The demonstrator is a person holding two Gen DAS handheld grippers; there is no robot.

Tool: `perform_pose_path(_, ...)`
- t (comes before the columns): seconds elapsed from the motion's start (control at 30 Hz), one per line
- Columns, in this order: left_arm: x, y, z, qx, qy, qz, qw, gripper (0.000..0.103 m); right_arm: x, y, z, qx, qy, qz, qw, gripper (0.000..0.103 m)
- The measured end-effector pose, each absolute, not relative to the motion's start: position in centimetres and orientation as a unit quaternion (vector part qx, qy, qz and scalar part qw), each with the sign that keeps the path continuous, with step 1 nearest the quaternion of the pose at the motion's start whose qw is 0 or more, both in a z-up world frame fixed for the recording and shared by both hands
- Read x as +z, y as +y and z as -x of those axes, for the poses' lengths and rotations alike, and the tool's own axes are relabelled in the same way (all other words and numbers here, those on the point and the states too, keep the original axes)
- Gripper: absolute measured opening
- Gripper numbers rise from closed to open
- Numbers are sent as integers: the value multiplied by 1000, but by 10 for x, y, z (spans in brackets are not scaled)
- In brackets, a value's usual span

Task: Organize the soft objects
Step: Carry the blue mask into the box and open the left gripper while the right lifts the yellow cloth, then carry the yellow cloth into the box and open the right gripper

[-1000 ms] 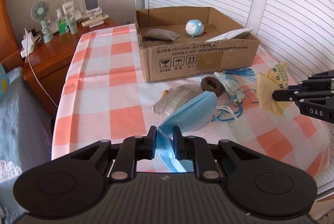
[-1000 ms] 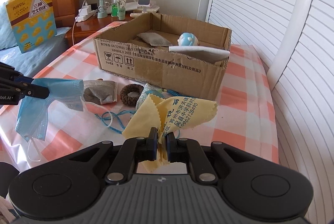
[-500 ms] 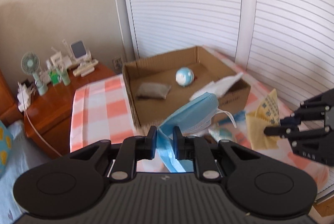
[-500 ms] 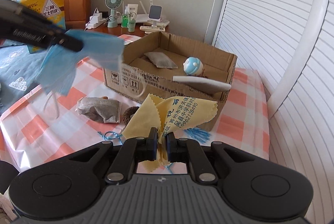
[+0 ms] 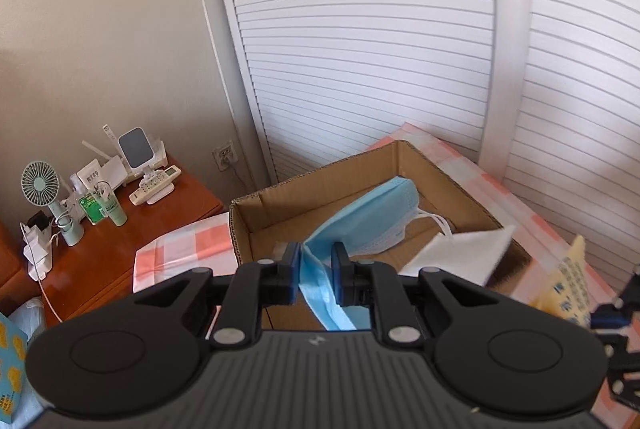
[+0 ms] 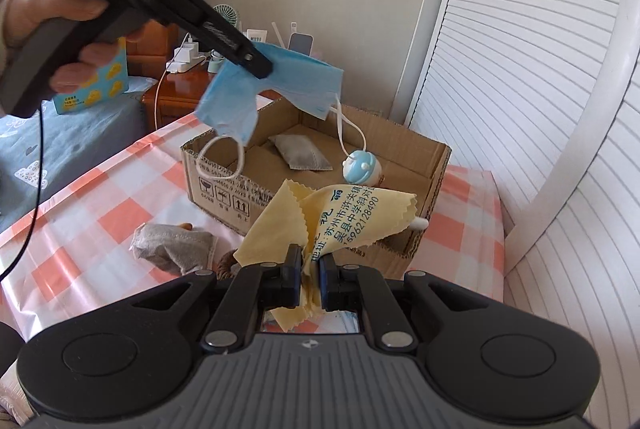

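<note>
My left gripper (image 5: 316,267) is shut on a blue face mask (image 5: 368,221) and holds it in the air above the open cardboard box (image 5: 460,185). In the right wrist view the left gripper (image 6: 260,67) and the mask (image 6: 280,85) hang over the box's near left corner (image 6: 208,185), ear loops dangling. My right gripper (image 6: 309,279) is shut on a yellow printed cloth (image 6: 340,217), held in front of the box's near wall. Inside the box lie a grey pouch (image 6: 300,153) and a blue-white ball toy (image 6: 362,167).
A white cloth (image 5: 460,253) drapes over the box's near rim. A grey pouch (image 6: 172,247) and a brown ring (image 6: 226,263) lie on the checked tablecloth (image 6: 100,213). A wooden nightstand (image 5: 120,241) with a fan and bottles stands left; louvred doors (image 5: 380,49) stand behind.
My left gripper has lifted the mask off the table and carried it up and forward over the box. My right gripper has risen and moved toward the box with the yellow cloth.
</note>
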State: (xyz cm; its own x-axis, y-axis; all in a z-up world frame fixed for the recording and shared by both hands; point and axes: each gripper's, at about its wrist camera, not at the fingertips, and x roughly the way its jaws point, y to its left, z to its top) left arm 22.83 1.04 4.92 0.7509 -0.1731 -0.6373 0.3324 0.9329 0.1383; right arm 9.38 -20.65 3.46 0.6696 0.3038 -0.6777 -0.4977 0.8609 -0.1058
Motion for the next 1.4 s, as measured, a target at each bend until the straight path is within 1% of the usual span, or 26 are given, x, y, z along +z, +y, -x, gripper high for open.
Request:
perform_pose_path(0.03, 47, 10, -235, -132, 327, -119, 928, 15, 35, -206, -96, 223, 340, 143, 902, 11)
perform_pose_path(0.07, 43, 11, -241, -129, 326, -118, 929, 17, 35, -205, -97, 224, 340, 144, 902, 11)
perform_pose_path(0.1, 40, 11, -246, -125, 325, -120, 930, 23, 35, -205, -98, 225, 339, 144, 902, 11)
perform_pose_path(0.13, 36, 11, -251, -121, 328, -123, 929, 26, 35, -204, -99, 226, 339, 145, 902, 11)
perform_pose_path(0.17, 31, 11, -254, -119, 334, -124, 927, 35, 35, -204, -100, 226, 338, 146, 902, 11)
perform_pose_path(0.2, 27, 12, -255, -119, 339, -125, 925, 52, 36, -204, -101, 226, 338, 146, 902, 11)
perform_pose_path(0.23, 24, 14, -254, -117, 340, -124, 925, 64, 36, -203, -102, 226, 338, 146, 902, 11)
perform_pose_path(0.27, 21, 15, -252, -111, 338, -122, 927, 83, 36, -203, -103, 225, 338, 146, 902, 11)
perform_pose_path(0.3, 19, 18, -247, -105, 331, -121, 930, 89, 36, -203, -105, 224, 337, 145, 903, 11)
perform_pose_path(0.4, 21, 26, -231, -86, 323, -116, 935, 90, 38, -202, -109, 220, 337, 146, 904, 11)
perform_pose_path(0.5, 25, 36, -211, -83, 331, -95, 935, 96, 42, -200, -112, 218, 332, 147, 906, 11)
perform_pose_path(0.7, 26, 45, -158, -75, 334, -68, 937, 100, 45, -197, -134, 212, 337, 133, 908, 11)
perform_pose_path(0.93, 20, 52, -113, -57, 335, -47, 939, 101, 45, -194, -175, 196, 352, 114, 908, 11)
perform_pose_path(1.4, -4, 69, -86, -32, 366, -11, 930, 101, 39, -132, -285, 192, 373, 113, 901, 11)
